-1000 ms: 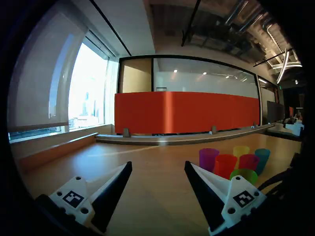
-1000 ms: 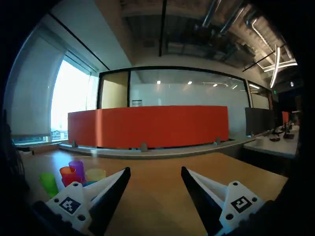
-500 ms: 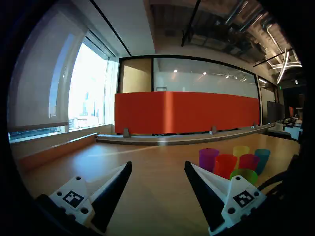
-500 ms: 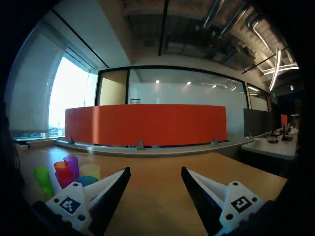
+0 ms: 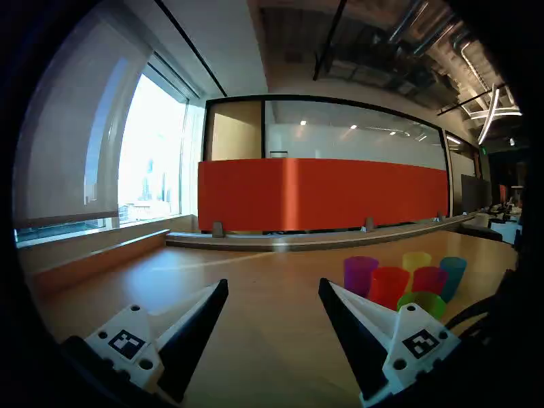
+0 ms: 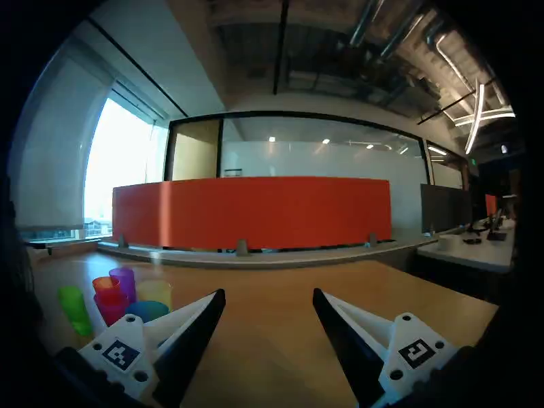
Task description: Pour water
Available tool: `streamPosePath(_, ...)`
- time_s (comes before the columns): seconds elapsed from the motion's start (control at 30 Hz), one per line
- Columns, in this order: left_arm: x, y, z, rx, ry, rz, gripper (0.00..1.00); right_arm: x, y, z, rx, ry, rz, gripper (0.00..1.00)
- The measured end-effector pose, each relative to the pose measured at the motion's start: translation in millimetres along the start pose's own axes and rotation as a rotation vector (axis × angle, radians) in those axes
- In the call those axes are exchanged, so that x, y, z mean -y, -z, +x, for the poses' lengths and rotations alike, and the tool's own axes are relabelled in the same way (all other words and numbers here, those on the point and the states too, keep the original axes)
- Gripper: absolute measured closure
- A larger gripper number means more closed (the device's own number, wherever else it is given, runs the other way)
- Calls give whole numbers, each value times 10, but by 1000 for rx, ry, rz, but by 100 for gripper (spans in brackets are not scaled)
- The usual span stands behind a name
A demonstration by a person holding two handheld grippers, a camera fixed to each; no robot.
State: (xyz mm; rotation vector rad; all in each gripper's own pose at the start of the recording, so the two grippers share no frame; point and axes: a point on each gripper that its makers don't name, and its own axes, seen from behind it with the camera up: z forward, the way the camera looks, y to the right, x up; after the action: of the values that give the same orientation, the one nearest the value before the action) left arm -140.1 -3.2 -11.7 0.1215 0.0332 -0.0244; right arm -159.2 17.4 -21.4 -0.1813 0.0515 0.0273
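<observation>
At twelve o'clock the partition point(image 5: 319, 194) is glowing orange-red above the honey-brown table point(image 5: 272, 326). At four o'clock in the left gripper view a purple cup point(image 5: 360, 272), red cup point(image 5: 389, 284), yellow cup point(image 5: 416, 260), pink cup point(image 5: 430, 279), teal cup point(image 5: 453, 272) and green cup point(image 5: 421, 302) are shining. The left gripper point(image 5: 273, 282) and right gripper point(image 6: 267, 292) are wearing black fingers point(image 5: 200, 321) and white mounts point(image 5: 163, 314) with black-and-white block-patterned tags point(image 5: 127, 343).

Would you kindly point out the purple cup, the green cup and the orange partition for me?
purple cup point(image 5: 358, 275): left gripper view, middle of its side.
green cup point(image 5: 425, 304): left gripper view, its front wall.
orange partition point(image 5: 319, 194): left gripper view, centre of its face.
</observation>
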Motion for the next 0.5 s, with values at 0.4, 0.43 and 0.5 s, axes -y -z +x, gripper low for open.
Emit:
streamPosePath(0.4,1,-2,-3,0,0,0,1,61,-5,-43,19,14,4,1)
streamPosePath(0.43,2,-2,-3,0,0,0,1,63,-7,-49,22,13,4,1)
streamPosePath(0.5,3,-2,-4,0,0,0,1,65,-9,-58,27,12,3,1)
